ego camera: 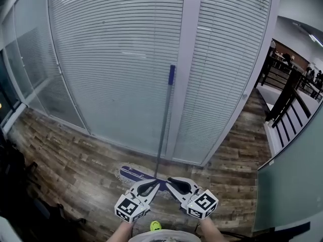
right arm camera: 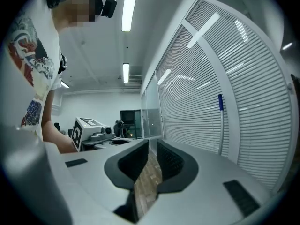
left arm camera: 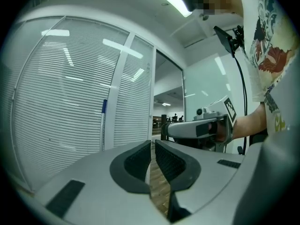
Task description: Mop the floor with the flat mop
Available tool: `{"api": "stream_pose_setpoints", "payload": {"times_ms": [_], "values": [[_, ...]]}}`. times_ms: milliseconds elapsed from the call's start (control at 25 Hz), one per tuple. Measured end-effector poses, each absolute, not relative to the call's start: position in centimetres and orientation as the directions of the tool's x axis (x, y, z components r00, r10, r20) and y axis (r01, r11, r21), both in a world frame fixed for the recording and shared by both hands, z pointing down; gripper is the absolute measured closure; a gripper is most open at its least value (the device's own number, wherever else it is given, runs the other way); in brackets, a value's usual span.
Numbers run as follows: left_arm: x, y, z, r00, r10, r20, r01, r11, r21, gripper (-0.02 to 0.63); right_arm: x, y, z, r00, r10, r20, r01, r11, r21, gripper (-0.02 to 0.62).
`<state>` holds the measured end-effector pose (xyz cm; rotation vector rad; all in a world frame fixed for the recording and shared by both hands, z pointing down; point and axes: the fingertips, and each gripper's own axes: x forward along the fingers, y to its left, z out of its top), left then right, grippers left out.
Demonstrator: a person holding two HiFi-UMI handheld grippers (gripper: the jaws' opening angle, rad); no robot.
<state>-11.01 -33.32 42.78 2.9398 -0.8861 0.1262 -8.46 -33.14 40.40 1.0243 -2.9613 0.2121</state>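
The flat mop stands upright, leaning on the blind-covered glass wall. Its grey handle (ego camera: 164, 125) has a blue grip at the top, and its purple-and-white head (ego camera: 132, 175) lies on the wooden floor. My left gripper (ego camera: 150, 186) and right gripper (ego camera: 177, 184) hover side by side just short of the mop head, both shut with nothing between the pads. In the left gripper view the handle (left arm camera: 104, 125) rises left of my shut left gripper (left arm camera: 153, 146), and the right gripper (left arm camera: 197, 128) shows to the right. The right gripper view shows the handle (right arm camera: 220, 125) right of my shut right gripper (right arm camera: 152, 149).
A glass wall with white blinds (ego camera: 116, 59) and a white frame post (ego camera: 184, 84) stands straight ahead. A dark railing (ego camera: 285, 102) and a frosted glass panel (ego camera: 292, 175) are on the right. Dark objects (ego camera: 20, 195) sit on the wooden floor (ego camera: 65, 160) at the lower left.
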Motion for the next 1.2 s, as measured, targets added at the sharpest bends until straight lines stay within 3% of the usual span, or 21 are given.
{"api": "stream_pose_setpoints", "payload": {"times_ms": [360,640,920,1200], "values": [[-11.4,-41.3,43.1,0.814,-0.570,0.114,-0.577,-0.816,0.037,0.592,-7.4,-42.3,40.0,-0.765,-0.644,0.028,-0.642,0.758,-0.114,0.548],[-7.3,-50.4,43.2,0.797,-0.588,0.141,-0.597,-0.802,0.028,0.588,-4.2,-52.1,39.7,-0.773,-0.634,0.023,-0.633,0.769,-0.090,0.546],[-2.4,-61.6,42.2,0.766,-0.620,0.169,-0.630,-0.777,0.005,0.551,-0.5,-63.2,38.8,-0.790,-0.613,0.018,-0.611,0.785,-0.103,0.536],[0.0,-70.2,44.2,0.713,-0.662,0.228,-0.678,-0.735,-0.014,0.492,2.0,-71.9,40.4,-0.792,-0.609,0.045,-0.610,0.785,-0.105,0.478]]}}
